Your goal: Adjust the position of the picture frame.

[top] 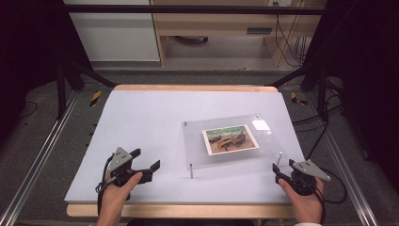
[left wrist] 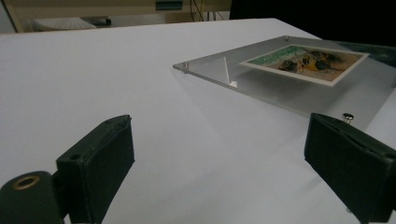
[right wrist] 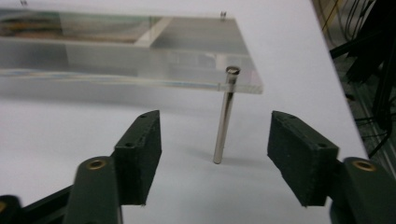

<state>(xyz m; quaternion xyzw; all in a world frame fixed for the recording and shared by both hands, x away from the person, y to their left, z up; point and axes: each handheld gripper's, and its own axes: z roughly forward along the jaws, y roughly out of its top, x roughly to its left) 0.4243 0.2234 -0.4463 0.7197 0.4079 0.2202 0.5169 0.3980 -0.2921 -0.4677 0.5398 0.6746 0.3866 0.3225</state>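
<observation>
A clear acrylic panel point(top: 194, 141) stands raised on thin metal posts at the table's centre right, with a painted picture point(top: 230, 139) lying flat in it. My left gripper point(top: 147, 159) rests open on the white board to the panel's left, and its view shows the panel point(left wrist: 280, 88) and picture point(left wrist: 303, 60) ahead. My right gripper point(top: 282, 172) is open at the panel's near right corner. Its jaws sit on either side of the corner post point(right wrist: 224, 116) without touching it, under the panel's edge point(right wrist: 140, 70).
The white board point(top: 141, 117) lies on a wooden table with its edge close to both hands. Another post point(top: 190, 170) holds up the panel's near left corner. Metal rails point(top: 42, 155) flank the table, and cables point(top: 329, 127) hang off the right side.
</observation>
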